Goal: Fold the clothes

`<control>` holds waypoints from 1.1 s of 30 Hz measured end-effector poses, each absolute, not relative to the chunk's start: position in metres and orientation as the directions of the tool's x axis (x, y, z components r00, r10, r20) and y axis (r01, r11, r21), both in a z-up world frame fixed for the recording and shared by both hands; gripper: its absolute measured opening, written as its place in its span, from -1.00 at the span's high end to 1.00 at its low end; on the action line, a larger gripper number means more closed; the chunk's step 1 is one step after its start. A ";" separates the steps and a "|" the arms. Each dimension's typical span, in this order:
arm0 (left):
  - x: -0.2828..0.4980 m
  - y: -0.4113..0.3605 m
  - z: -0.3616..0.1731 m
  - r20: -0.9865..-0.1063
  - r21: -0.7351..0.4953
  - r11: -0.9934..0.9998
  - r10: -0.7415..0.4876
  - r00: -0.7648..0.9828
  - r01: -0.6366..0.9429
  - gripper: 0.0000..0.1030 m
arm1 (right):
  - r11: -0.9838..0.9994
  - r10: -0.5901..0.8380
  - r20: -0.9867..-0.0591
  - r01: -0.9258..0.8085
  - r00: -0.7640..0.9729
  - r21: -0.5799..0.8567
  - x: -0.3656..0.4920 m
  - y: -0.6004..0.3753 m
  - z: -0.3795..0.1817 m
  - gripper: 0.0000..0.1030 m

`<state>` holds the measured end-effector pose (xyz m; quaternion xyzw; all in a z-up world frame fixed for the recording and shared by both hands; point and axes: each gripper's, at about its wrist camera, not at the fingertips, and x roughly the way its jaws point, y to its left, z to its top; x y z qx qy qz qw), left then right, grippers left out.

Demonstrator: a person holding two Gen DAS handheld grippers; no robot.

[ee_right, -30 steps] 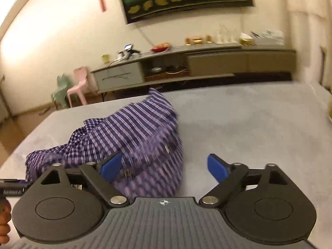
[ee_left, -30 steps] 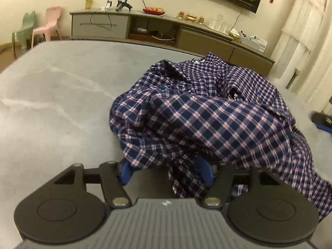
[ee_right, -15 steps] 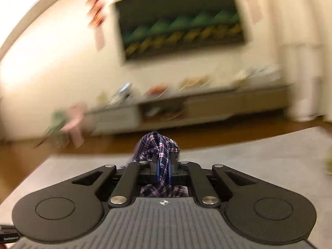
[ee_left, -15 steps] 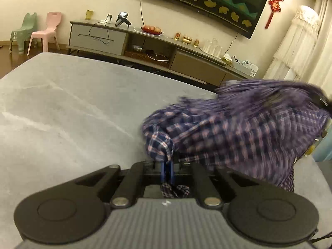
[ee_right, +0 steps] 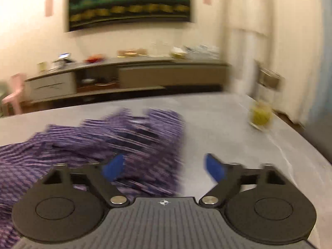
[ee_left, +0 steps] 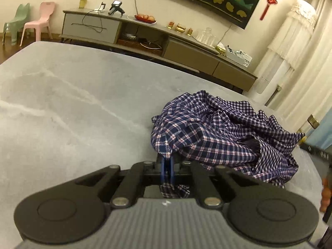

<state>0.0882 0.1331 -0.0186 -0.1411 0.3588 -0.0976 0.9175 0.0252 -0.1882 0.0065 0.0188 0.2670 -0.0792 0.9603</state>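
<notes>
The plaid shirt point(ee_left: 224, 137) lies crumpled on the grey bench point(ee_left: 72, 108). The left gripper point(ee_left: 167, 167) has its blue fingers point(ee_left: 164, 168) clamped on a fold of the shirt's near edge. The right gripper point(ee_right: 164, 167) has its fingers point(ee_right: 214, 168) spread wide, with the blurred shirt lying under and beside the left one.

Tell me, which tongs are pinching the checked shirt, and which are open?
The left tongs pinch a fold of the checked shirt; their blue pads are pressed together. The right tongs are open, pads wide apart, holding nothing.
</notes>
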 end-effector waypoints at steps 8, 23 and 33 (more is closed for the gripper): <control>0.073 0.153 0.010 -0.496 -0.301 0.951 -0.222 0.839 0.074 0.97 | 0.986 -0.157 -0.589 0.096 0.793 -0.134 0.099 -0.179 0.012 0.53; 0.082 0.232 0.009 -0.522 -0.580 0.811 -0.294 0.801 -0.080 0.61 | 0.963 -0.234 -0.452 0.269 0.861 0.014 0.040 -0.178 0.056 -0.62; 0.088 0.181 0.002 -0.554 -0.527 0.850 -0.353 0.754 0.011 0.50 | 0.737 0.192 -0.598 -0.516 0.778 -0.436 -0.093 0.017 -0.026 0.98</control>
